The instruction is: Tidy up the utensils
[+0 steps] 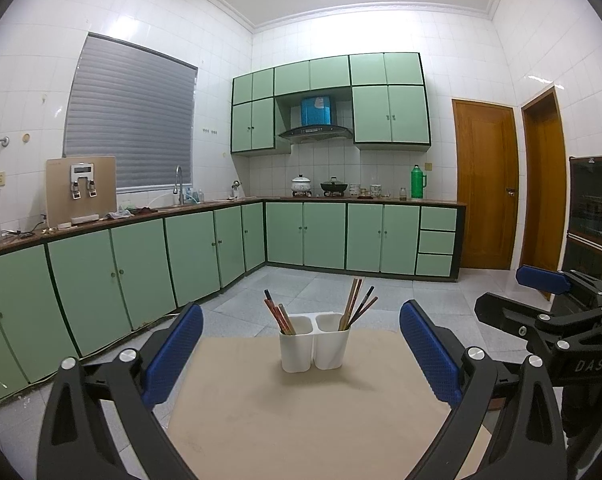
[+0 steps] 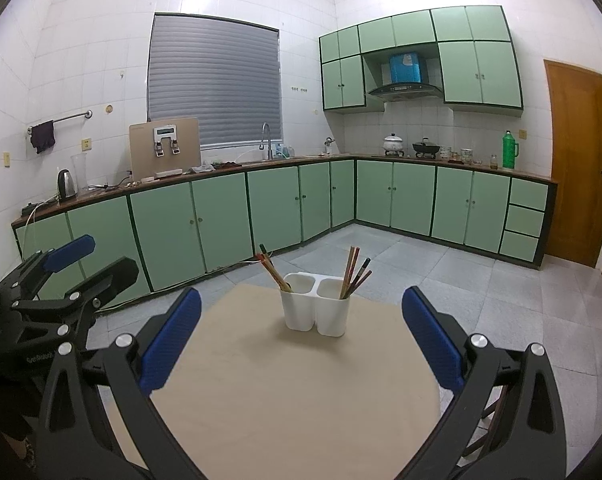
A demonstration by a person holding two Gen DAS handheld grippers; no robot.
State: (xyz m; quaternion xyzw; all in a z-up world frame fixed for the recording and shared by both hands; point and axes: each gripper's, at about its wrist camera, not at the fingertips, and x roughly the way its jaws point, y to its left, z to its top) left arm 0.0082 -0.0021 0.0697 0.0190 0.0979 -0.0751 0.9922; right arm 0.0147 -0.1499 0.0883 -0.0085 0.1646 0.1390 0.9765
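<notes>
Both tools, left tool (image 1: 301, 348) and right tool (image 2: 301, 332), are held wide apart and empty above the table (image 2: 293, 392). Chopsticks (image 2: 355, 276) are stood in the white two-compartment holder (image 2: 315, 312) near its far edge.

Left wrist: faces the white holder (image 1: 314, 346) from close above the table (image 1: 301, 420).
Right wrist: alongside, same direction.
Shared: holder, table.

A home kitchen, tiled white.

Green cabinets (image 2: 221, 220) run under an L-shaped counter; above its far stretch hangs a range hood (image 2: 405, 90), pots (image 2: 395, 144) below it, a sink tap (image 2: 266, 140) left of those.
</notes>
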